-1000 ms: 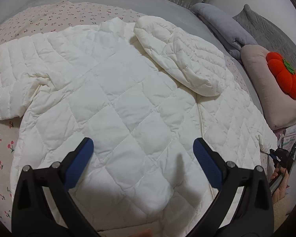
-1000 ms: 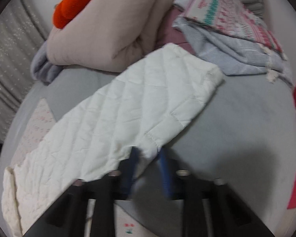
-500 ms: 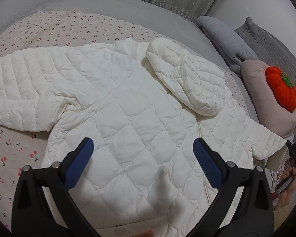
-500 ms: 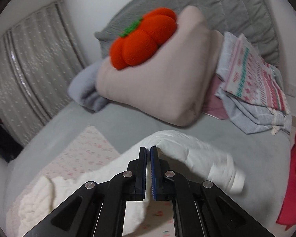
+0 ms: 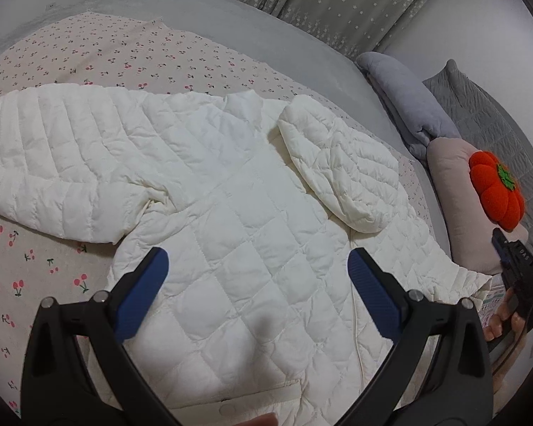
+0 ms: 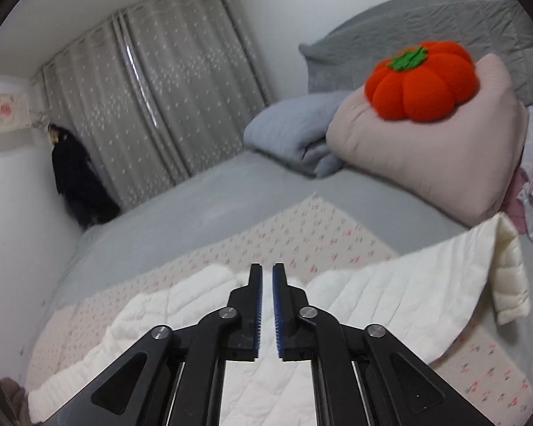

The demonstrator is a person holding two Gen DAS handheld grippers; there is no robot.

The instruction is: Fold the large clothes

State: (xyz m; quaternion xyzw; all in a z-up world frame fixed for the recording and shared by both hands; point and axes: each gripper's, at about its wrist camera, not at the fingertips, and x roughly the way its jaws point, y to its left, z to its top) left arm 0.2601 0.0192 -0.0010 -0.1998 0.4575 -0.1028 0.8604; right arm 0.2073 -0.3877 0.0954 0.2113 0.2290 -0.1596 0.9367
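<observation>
One white quilted jacket [image 5: 231,220] is lying on the bed [image 5: 284,46]; one pumpkin cushion [image 5: 497,195] is sitting on one pink pillow [image 5: 451,191] at the bed's right edge. Left gripper [image 5: 257,293] is hovering wide open, empty; right gripper [image 6: 267,305] is nearly closed, a narrow gap showing, holding nothing.

you're in a home bedroom: grey-sheeted bed [image 6: 231,191], star-dotted grey curtains [image 6: 167,81], beige pillow [image 6: 430,152] under an orange pumpkin plush [image 6: 421,81].
</observation>
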